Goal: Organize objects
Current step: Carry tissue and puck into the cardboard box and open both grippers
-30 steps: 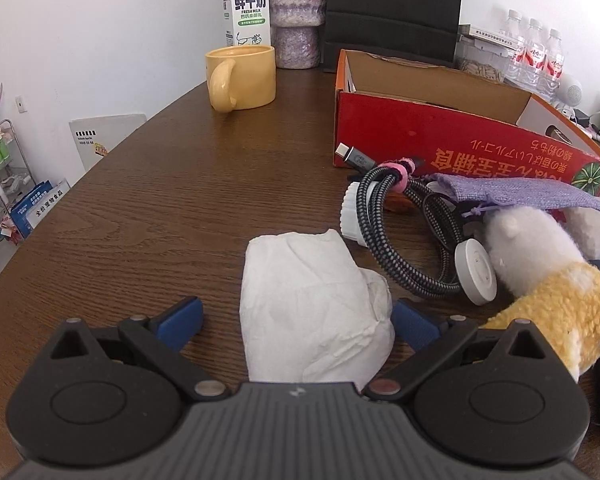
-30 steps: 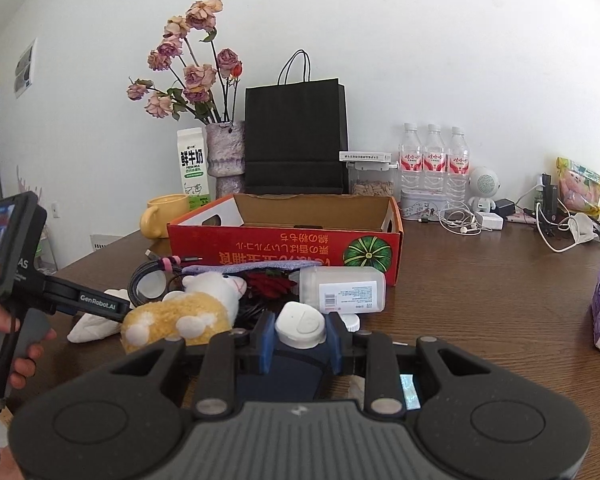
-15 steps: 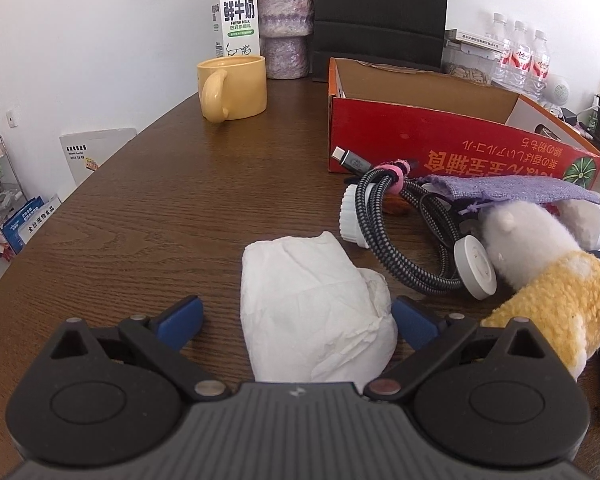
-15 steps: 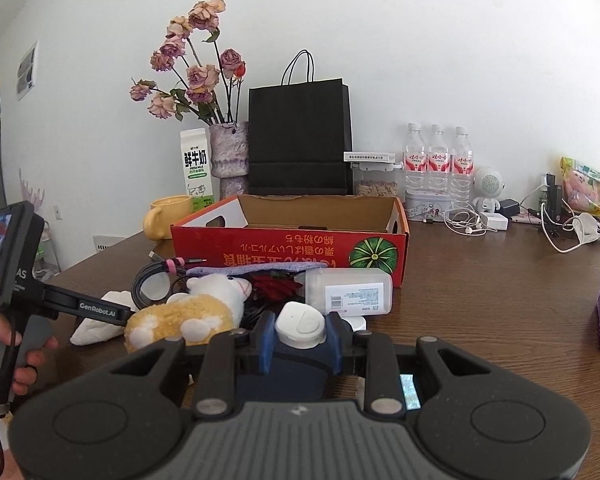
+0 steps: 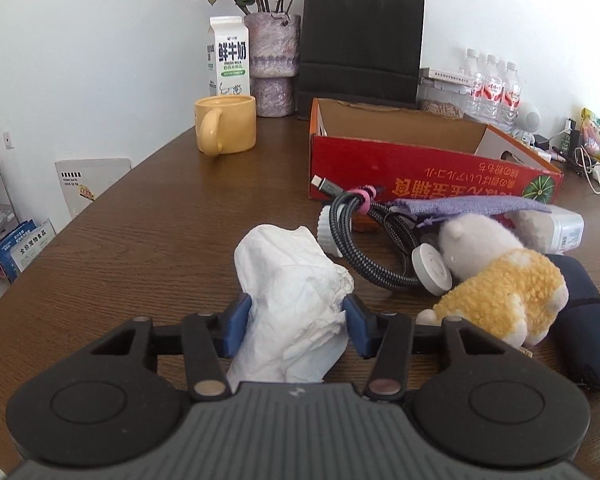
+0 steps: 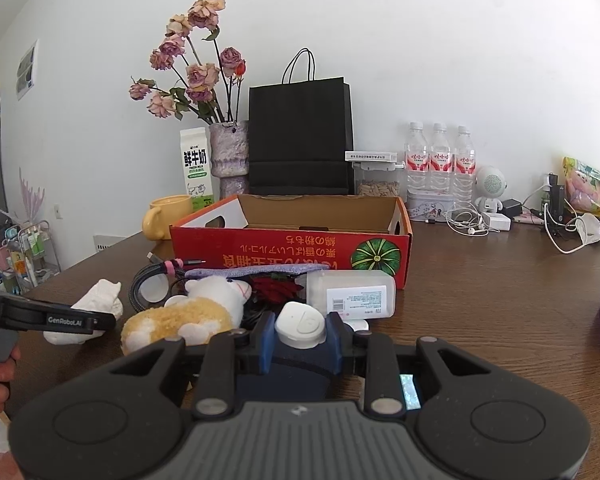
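Left gripper (image 5: 296, 322) jaws closing with pads against crumpled white tissue (image 5: 292, 280) near table's (image 5: 140, 240) left edge; right gripper (image 6: 300, 338) clamps navy pouch (image 6: 292, 376).

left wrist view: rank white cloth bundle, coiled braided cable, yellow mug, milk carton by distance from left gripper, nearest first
1. white cloth bundle: between the closing pads of the left gripper.
2. coiled braided cable: just beyond, to the right.
3. yellow mug: far, to the left.
4. milk carton: behind the mug, by the wall.

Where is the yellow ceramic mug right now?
The yellow ceramic mug stands upright on the brown wooden table, far left in the left wrist view, just in front of the white milk carton and left of the red cardboard box.
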Tool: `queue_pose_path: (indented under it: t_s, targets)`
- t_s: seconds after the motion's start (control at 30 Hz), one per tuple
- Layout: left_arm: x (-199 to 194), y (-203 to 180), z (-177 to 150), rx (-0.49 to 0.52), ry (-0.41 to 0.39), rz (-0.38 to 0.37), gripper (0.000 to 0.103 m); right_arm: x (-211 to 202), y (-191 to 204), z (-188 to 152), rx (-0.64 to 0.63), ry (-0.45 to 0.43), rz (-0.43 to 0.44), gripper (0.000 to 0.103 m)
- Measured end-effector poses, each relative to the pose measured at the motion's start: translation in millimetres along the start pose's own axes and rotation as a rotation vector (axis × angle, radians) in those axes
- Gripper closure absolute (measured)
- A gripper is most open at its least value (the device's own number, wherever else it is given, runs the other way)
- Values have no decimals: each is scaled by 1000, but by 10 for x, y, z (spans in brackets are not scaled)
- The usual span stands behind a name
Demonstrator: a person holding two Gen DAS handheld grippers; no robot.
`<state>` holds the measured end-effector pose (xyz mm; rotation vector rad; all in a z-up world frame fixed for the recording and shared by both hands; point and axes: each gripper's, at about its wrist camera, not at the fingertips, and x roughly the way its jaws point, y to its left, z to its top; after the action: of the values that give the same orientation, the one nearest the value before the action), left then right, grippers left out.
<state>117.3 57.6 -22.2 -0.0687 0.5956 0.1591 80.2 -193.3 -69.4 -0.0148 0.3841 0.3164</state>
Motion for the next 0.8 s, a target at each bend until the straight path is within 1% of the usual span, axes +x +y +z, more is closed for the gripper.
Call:
queue_pose_path:
  t_s: [0.17,0.33,0.47,0.57,0.7,0.8]
  targets:
    - [-199,-28,168,7,-93,-15,49,81,43,91,-8,-21,9,77]
    - [-245,-183,439,33,-154,-40,49,228,106,283,-26,-58,19,77]
    - [-187,-352,689,41,-189,-63,48,381,153,499,-26,-110,10,77]
    - [-132,-452,880,13,-217,-82,47,542,164,674,-11,-135,5,77]
    - [0,-582,1103,-8,-244,-95,46,817,167,880,-8,-148,-13,77]
    - [170,-670,1254,-4,-242,-94,45,1058,163,1008,-17,-145,-31,77]
